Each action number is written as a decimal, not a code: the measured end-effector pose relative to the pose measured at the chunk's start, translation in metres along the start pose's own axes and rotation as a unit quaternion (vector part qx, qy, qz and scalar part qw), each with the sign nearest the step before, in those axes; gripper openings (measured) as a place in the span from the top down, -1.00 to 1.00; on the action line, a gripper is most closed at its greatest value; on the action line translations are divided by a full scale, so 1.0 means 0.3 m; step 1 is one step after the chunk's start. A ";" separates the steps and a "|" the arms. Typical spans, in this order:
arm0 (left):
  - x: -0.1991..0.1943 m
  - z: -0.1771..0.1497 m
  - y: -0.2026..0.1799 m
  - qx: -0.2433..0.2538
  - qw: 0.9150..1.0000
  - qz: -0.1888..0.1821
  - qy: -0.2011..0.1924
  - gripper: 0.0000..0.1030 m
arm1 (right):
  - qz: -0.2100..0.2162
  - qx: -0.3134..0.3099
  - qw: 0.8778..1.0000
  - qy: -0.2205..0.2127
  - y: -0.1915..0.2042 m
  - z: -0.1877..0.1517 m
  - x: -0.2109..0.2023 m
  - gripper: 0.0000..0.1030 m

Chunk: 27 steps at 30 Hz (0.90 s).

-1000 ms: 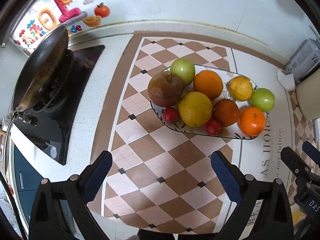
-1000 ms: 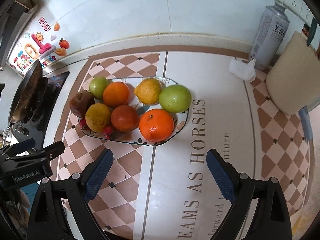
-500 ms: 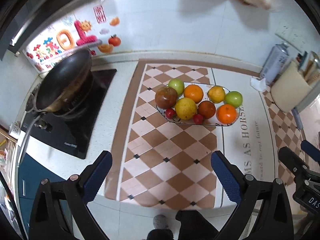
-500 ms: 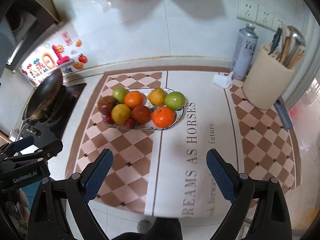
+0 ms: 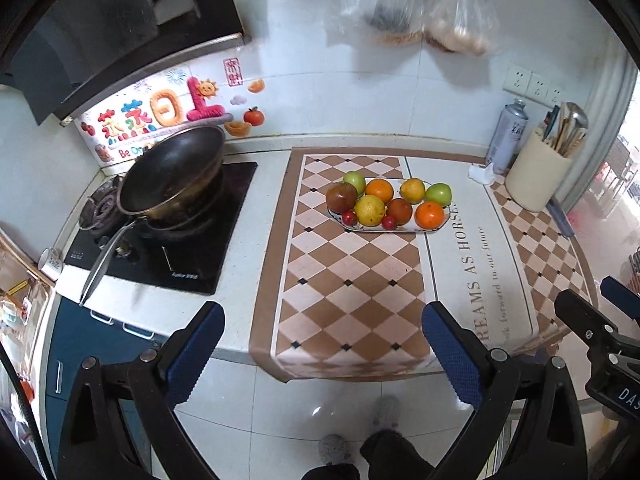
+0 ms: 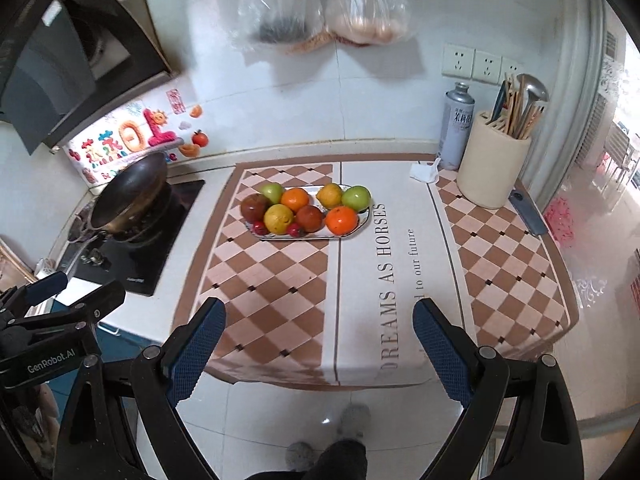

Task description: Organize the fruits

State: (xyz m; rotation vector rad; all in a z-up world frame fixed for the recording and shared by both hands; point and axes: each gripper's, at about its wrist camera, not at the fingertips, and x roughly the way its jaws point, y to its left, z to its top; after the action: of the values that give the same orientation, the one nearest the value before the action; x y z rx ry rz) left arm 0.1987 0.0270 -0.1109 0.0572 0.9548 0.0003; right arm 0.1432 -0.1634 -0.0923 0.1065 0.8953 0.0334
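Note:
An oval patterned plate sits on the checkered counter mat, full of fruit: green apples, oranges, a yellow citrus, a dark red apple and small red fruits. My left gripper is open and empty, held back from the counter over the floor. My right gripper is open and empty, also well back from the plate.
A black wok sits on the stove at the left. A spray can and a cream utensil holder stand at the back right. Plastic bags hang on the wall. The counter's front edge lies just ahead of the fingers.
Both grippers have pulled back and up from the plate, far away from the counter. The fruit looks much smaller. Both stay open and empty.

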 end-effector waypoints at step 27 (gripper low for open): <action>-0.400 -0.126 -0.043 -0.018 0.997 -0.009 -0.078 -0.96 | 0.014 -0.002 0.998 -0.067 -0.078 -0.078 -0.463 -0.91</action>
State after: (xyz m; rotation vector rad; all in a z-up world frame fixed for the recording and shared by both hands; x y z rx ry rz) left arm 0.0981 0.0130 -0.0355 0.0148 0.7998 -0.0030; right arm 0.0378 -0.1950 -0.0013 0.1168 0.7604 0.0532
